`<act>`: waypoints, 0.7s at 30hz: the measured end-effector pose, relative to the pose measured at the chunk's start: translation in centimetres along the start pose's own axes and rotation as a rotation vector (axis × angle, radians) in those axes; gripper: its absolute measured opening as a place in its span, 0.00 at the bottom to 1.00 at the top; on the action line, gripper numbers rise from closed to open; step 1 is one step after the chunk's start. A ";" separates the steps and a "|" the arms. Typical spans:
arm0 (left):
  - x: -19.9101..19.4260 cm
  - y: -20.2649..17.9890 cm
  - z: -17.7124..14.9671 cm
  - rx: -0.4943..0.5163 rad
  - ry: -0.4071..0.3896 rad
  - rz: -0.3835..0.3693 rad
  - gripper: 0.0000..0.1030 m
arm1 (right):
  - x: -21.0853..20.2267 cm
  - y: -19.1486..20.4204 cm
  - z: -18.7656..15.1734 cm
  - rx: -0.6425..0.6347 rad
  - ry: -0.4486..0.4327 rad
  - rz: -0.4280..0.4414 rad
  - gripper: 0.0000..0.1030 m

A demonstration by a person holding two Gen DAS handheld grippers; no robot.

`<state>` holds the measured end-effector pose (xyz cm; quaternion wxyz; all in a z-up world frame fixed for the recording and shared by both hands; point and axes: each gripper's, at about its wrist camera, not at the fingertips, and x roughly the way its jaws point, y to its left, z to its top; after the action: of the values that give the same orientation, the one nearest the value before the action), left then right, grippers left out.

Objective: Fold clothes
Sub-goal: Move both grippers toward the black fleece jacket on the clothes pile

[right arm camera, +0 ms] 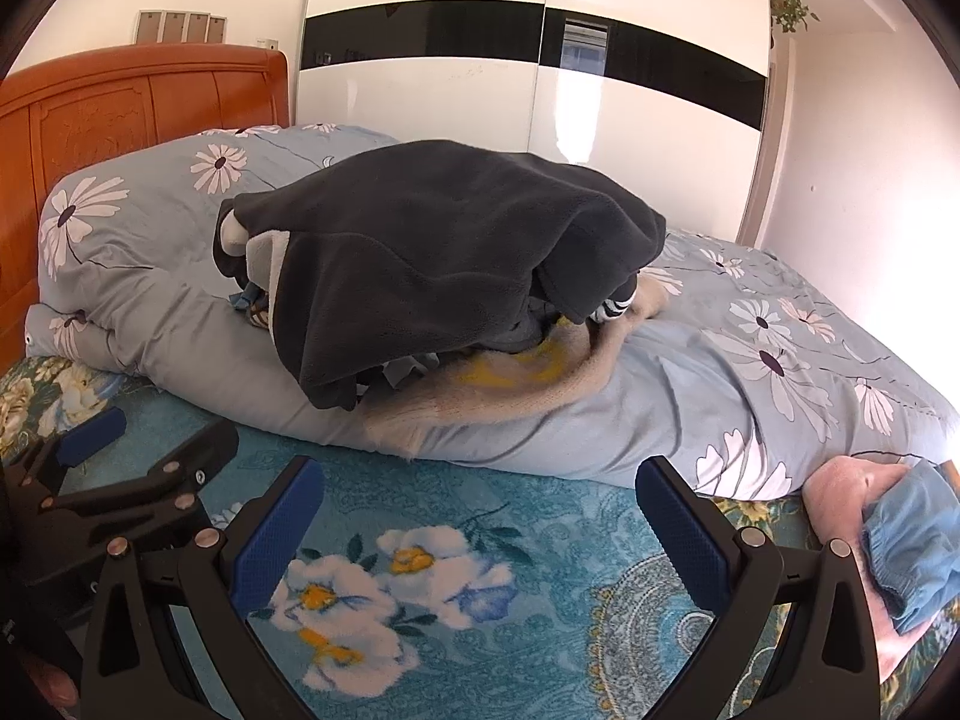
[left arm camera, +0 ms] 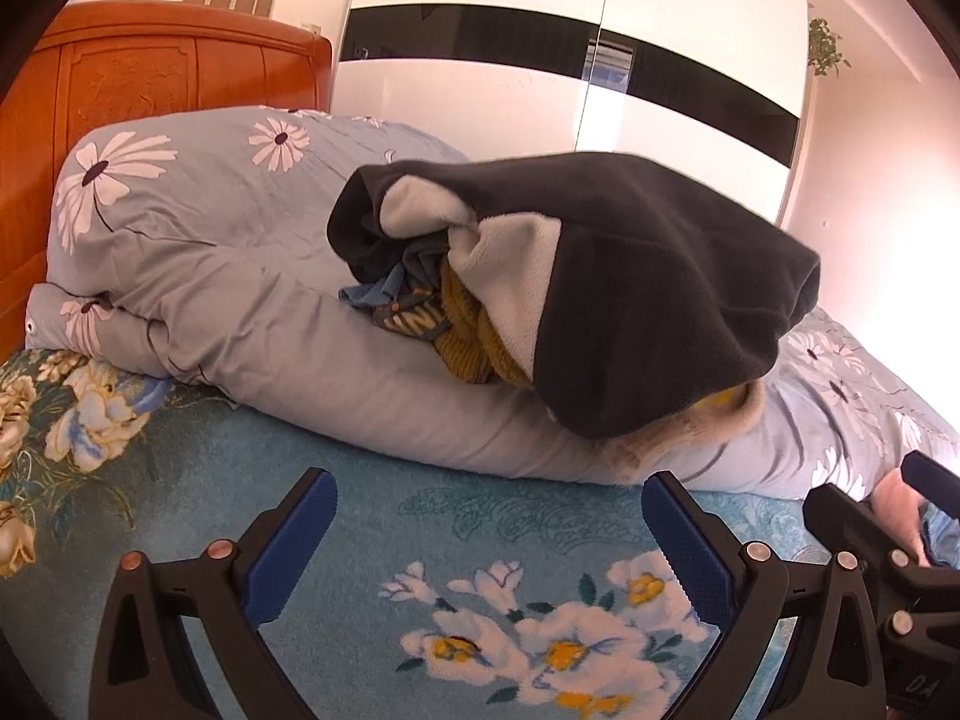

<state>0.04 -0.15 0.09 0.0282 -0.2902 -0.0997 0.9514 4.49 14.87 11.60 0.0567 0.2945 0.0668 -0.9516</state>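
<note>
A heap of clothes lies on the folded duvet. On top is a dark grey fleece garment (left arm camera: 660,288) (right arm camera: 432,264) with a pale lining. Under it show a mustard knit piece (left arm camera: 474,336), a printed blue item (left arm camera: 384,300) and a beige fuzzy garment (left arm camera: 672,438) (right arm camera: 480,402) with yellow on it. My left gripper (left arm camera: 489,510) hovers open over the blanket just in front of the heap and holds nothing. My right gripper (right arm camera: 480,504) is open and empty too, close beside it on the right. Each gripper shows at the edge of the other's view: the left gripper (right arm camera: 147,441), the right gripper (left arm camera: 882,489).
The light blue daisy-print duvet (right arm camera: 750,324) lies across the bed on a teal floral blanket (right arm camera: 420,600). An orange wooden headboard (left arm camera: 150,78) stands at the left, a white wardrobe with a black stripe (right arm camera: 540,90) behind. A hand (right arm camera: 840,486) in a blue sleeve (right arm camera: 918,540) is at right.
</note>
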 end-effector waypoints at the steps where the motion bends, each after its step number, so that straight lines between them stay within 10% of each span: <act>1: -0.1 0.2 0.1 -0.009 -0.001 -0.002 1.00 | 0.2 0.1 0.0 -0.003 0.004 -0.001 1.00; 21: 1.2 0.9 1.3 0.050 -0.024 0.016 1.00 | 1.4 1.1 1.7 -0.020 0.059 0.009 1.00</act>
<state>-1.67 -1.07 0.30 0.0265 -0.2788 -0.0740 0.9571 2.56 13.46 12.08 0.0619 0.3219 0.0768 -0.9416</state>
